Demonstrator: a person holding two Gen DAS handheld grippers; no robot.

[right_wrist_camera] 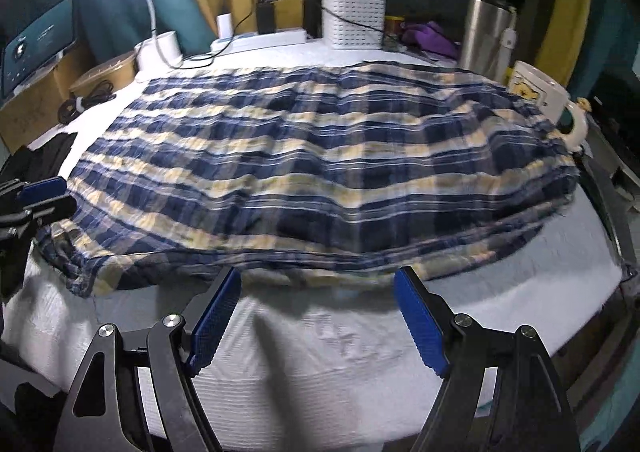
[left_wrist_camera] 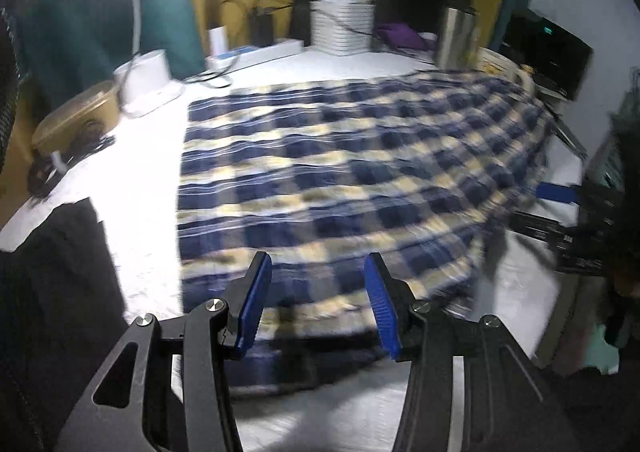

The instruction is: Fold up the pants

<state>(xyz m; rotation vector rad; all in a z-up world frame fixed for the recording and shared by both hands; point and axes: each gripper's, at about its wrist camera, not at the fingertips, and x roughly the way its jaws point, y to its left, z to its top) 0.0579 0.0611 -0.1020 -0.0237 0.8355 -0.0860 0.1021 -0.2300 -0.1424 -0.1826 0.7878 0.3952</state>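
From your left wrist camera, the plaid pants [left_wrist_camera: 340, 180] lie spread flat on the white table cover [left_wrist_camera: 140, 180]; your left gripper [left_wrist_camera: 318, 304] hangs over the near edge of the pants with its blue pads apart and nothing between them; the pads sit above the cloth, though blur hides whether they touch it. Beyond the pants, at the far side, stand a white slatted basket [left_wrist_camera: 342, 28] and a steel tumbler [left_wrist_camera: 456, 36]; your right gripper [left_wrist_camera: 560, 194] shows just off the right edge of the pants.

From your right wrist camera, the pants [right_wrist_camera: 320, 168] fill the middle of the cover [right_wrist_camera: 320, 352]; your right gripper [right_wrist_camera: 318, 316] hovers just short of the near hem, jaws wide apart and empty, over bare white cloth. A mug [right_wrist_camera: 544, 96] rests against the far right corner of the pants; the basket [right_wrist_camera: 354, 20] and tumbler [right_wrist_camera: 486, 34] stand behind the pants; your left gripper [right_wrist_camera: 40, 192] sits at the left end of the pants.
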